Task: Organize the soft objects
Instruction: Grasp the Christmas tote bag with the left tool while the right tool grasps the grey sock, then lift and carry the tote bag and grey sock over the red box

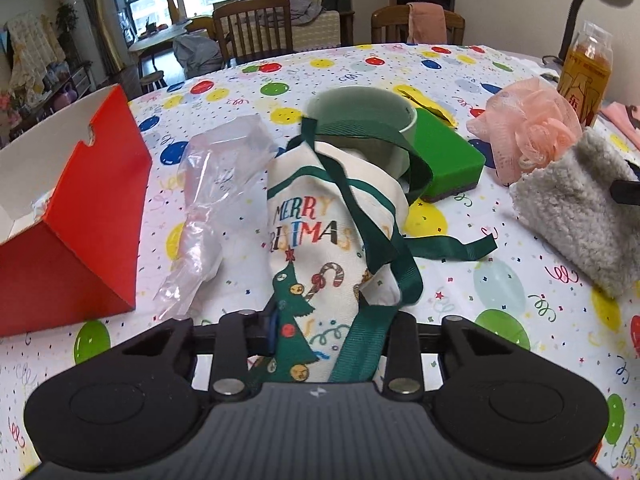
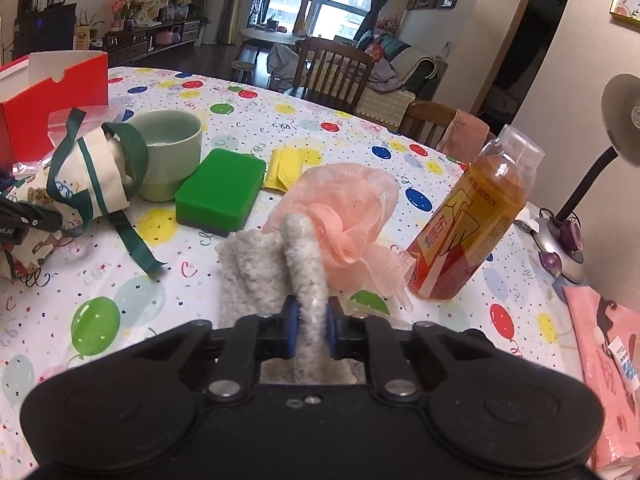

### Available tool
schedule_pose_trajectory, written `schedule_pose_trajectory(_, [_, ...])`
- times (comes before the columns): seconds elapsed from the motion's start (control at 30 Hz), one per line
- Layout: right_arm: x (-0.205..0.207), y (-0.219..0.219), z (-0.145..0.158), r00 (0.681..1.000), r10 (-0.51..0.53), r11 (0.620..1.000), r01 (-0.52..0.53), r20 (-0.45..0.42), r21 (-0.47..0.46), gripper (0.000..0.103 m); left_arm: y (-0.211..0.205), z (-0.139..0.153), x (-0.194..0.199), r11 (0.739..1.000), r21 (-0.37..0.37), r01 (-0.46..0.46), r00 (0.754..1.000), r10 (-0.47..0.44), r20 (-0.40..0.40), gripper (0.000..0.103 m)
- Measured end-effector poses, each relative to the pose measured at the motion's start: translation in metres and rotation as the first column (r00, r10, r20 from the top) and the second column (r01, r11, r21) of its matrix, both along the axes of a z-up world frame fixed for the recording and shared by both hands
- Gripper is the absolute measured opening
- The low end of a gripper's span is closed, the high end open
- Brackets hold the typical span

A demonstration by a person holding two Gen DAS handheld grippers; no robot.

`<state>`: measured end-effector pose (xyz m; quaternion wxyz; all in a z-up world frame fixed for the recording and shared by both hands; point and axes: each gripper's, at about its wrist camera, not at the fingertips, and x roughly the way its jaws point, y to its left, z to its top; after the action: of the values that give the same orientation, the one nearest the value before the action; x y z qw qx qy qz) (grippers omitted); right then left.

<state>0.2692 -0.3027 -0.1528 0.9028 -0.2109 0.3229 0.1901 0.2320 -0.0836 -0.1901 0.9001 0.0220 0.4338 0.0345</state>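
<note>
A cream Christmas bag [image 1: 320, 248] with green straps lies on the balloon tablecloth, its near end between the fingers of my left gripper [image 1: 320, 332], which is shut on it. The right wrist view has the bag [image 2: 92, 176] at the far left, against the mug. My right gripper [image 2: 312, 332] is shut on a fold of a grey fleece cloth [image 2: 260, 264], its blue pads pinching it. That cloth [image 1: 576, 216] is at the right in the left wrist view. A pink mesh bath pouf [image 2: 344, 208] lies just behind the cloth. A green sponge [image 2: 220, 192] sits left of it.
A pale green mug [image 2: 168, 148] stands behind the bag. An open red box [image 1: 80, 208] is at the left, with a crumpled clear plastic bag [image 1: 212, 200] beside it. An orange drink bottle [image 2: 476, 220], a desk lamp [image 2: 560, 236] and a pink packet [image 2: 608, 360] occupy the right. Yellow cloth [image 2: 286, 168] lies behind the sponge.
</note>
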Motion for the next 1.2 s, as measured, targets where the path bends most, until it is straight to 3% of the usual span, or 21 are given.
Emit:
schedule_pose_trajectory(0.17, [-0.006,-0.005,0.012,1.000,-0.008,0.998,0.007,0.010,0.057,0.007,0.006,0.004,-0.007,0.999,-0.035,-0.012,1.000,0.013,0.004,0.026])
schedule_pose_trajectory(0.6, [-0.021,-0.017,0.061,0.999,-0.031,0.963,0.037,-0.028,0.268,0.007,0.018,0.033,-0.032,0.986,-0.166,-0.035,0.998,0.042,0.036,0.022])
schedule_pose_trajectory(1.2, [-0.026,-0.010,0.122,0.992,-0.063,0.837,0.114,-0.113,0.536,0.007,0.051,0.101,-0.055,0.939,-0.342,-0.022,0.994,0.059,0.097,0.022])
